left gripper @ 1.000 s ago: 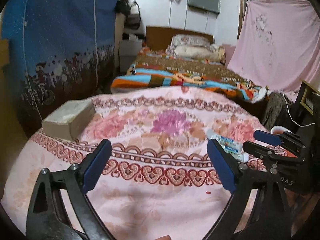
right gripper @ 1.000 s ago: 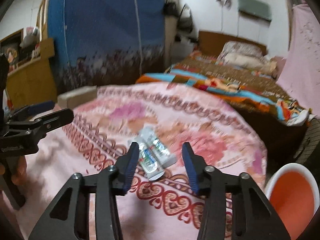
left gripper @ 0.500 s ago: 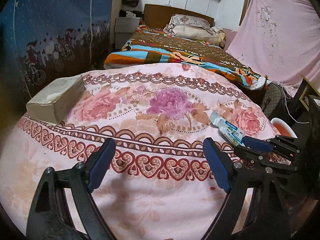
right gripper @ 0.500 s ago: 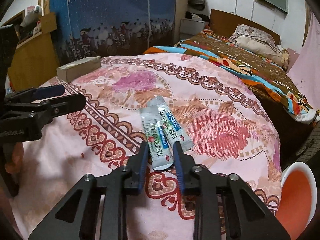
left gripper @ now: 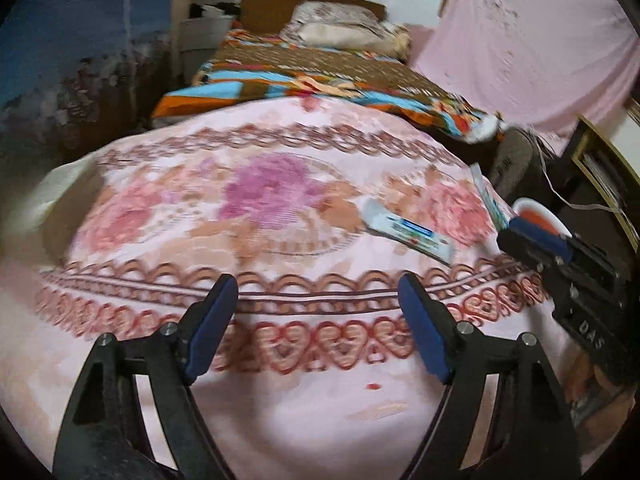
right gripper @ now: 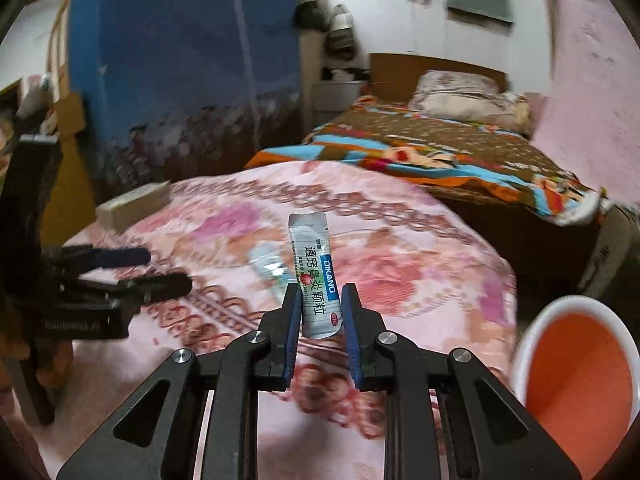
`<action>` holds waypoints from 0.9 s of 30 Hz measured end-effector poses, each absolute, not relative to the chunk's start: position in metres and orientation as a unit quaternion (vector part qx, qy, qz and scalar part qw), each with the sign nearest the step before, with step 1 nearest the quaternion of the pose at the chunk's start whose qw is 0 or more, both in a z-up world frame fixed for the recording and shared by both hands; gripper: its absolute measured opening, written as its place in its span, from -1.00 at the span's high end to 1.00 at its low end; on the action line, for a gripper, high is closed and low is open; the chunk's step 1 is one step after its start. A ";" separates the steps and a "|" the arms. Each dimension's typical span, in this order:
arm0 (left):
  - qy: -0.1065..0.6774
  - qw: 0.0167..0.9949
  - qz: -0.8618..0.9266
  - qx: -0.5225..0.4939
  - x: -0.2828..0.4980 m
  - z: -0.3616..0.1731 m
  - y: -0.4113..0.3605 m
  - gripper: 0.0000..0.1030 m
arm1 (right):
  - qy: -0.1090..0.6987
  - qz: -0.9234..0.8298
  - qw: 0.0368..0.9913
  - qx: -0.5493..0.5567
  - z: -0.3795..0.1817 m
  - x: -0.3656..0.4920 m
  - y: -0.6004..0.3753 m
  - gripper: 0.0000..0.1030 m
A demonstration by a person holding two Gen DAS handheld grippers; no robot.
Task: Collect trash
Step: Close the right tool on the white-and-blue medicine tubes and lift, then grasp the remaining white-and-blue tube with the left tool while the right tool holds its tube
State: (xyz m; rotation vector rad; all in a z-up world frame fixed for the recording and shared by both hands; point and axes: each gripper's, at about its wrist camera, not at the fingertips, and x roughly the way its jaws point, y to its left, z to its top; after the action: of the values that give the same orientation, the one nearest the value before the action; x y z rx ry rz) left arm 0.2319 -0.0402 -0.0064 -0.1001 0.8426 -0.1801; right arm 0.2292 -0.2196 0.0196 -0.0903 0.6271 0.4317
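My right gripper (right gripper: 320, 300) is shut on a white sachet (right gripper: 314, 268) with blue and green print and holds it upright above the pink floral tablecloth (right gripper: 420, 272). A second sachet (right gripper: 266, 266) lies flat on the cloth behind it; it also shows in the left wrist view (left gripper: 408, 234). In that view the held sachet (left gripper: 490, 200) sticks up from my right gripper (left gripper: 516, 226) at the right. My left gripper (left gripper: 318, 304) is open and empty, low over the cloth's near border.
An orange bin with a white rim (right gripper: 576, 380) stands off the table's right edge, also in the left wrist view (left gripper: 538, 218). A beige box (right gripper: 134, 206) lies at the table's far left. A bed (right gripper: 440, 152) stands behind the table.
My right gripper closed on one of the two sachets and lifted it off the cloth. The other sachet stayed on the cloth. My left gripper stayed open.
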 end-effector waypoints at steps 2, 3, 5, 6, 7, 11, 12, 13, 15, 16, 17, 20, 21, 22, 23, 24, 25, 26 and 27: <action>0.419 0.900 -0.102 -0.058 0.239 -0.008 -0.046 -0.27 | 0.310 0.188 0.931 -0.037 0.019 0.232 -0.229 0.65; 0.421 0.898 -0.105 -0.064 0.242 -0.008 -0.048 -0.26 | 0.312 0.179 0.932 -0.037 0.018 0.233 -0.232 0.65; 0.423 0.896 -0.110 -0.077 0.247 -0.008 -0.052 -0.25 | 0.316 0.159 0.935 -0.037 0.015 0.235 -0.241 0.65; 0.423 0.895 -0.112 -0.085 0.251 -0.007 -0.056 -0.22 | 0.318 0.153 0.935 -0.037 0.014 0.237 -0.244 0.65; 0.425 0.894 -0.112 -0.091 0.254 -0.007 -0.060 -0.20 | 0.320 0.146 0.936 -0.035 0.013 0.238 -0.249 0.65; 0.440 0.886 -0.101 -0.106 0.264 -0.010 -0.075 -0.06 | 0.324 0.130 0.937 -0.028 0.010 0.241 -0.264 0.65; 0.443 0.885 -0.093 -0.104 0.267 -0.011 -0.081 -0.03 | 0.324 0.128 0.937 -0.025 0.009 0.241 -0.267 0.65; 0.444 0.885 -0.092 -0.103 0.268 -0.011 -0.084 -0.02 | 0.324 0.128 0.937 -0.023 0.009 0.240 -0.270 0.65; 0.448 0.883 -0.089 -0.108 0.272 -0.011 -0.093 0.01 | 0.324 0.128 0.937 -0.017 0.008 0.240 -0.274 0.65; 0.450 0.882 -0.085 -0.109 0.274 -0.011 -0.097 0.02 | 0.325 0.129 0.937 -0.013 0.008 0.240 -0.276 0.65; 0.452 0.882 -0.078 -0.109 0.277 -0.011 -0.100 0.03 | 0.325 0.130 0.937 -0.008 0.008 0.241 -0.278 0.65; 0.456 0.882 -0.056 -0.107 0.284 -0.013 -0.109 0.06 | 0.325 0.132 0.936 0.006 0.007 0.241 -0.283 0.65; 0.458 0.882 -0.048 -0.101 0.286 -0.014 -0.112 0.09 | 0.325 0.133 0.936 0.010 0.007 0.241 -0.285 0.64; 0.459 0.882 -0.041 -0.095 0.287 -0.015 -0.114 0.11 | 0.325 0.132 0.936 0.013 0.007 0.241 -0.286 0.65; 0.460 0.883 -0.034 -0.086 0.288 -0.016 -0.116 0.15 | 0.325 0.132 0.936 0.015 0.007 0.240 -0.288 0.65; 0.460 0.884 -0.028 -0.076 0.288 -0.016 -0.119 0.18 | 0.325 0.132 0.936 0.017 0.006 0.240 -0.289 0.64; 0.460 0.885 -0.025 -0.068 0.288 -0.017 -0.121 0.20 | 0.325 0.132 0.936 0.018 0.006 0.240 -0.289 0.64; 0.459 0.886 -0.021 -0.061 0.287 -0.017 -0.122 0.27 | 0.325 0.132 0.936 0.019 0.006 0.240 -0.290 0.64; 0.459 0.886 -0.019 -0.059 0.287 -0.017 -0.123 0.38 | 0.325 0.132 0.936 0.019 0.006 0.239 -0.290 0.64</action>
State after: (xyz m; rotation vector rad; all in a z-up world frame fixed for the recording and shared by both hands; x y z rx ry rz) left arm 0.2870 -0.1225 -0.0167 -0.1218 0.9548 -0.0394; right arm 0.2395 -0.2895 0.0064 0.0388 0.6637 0.2696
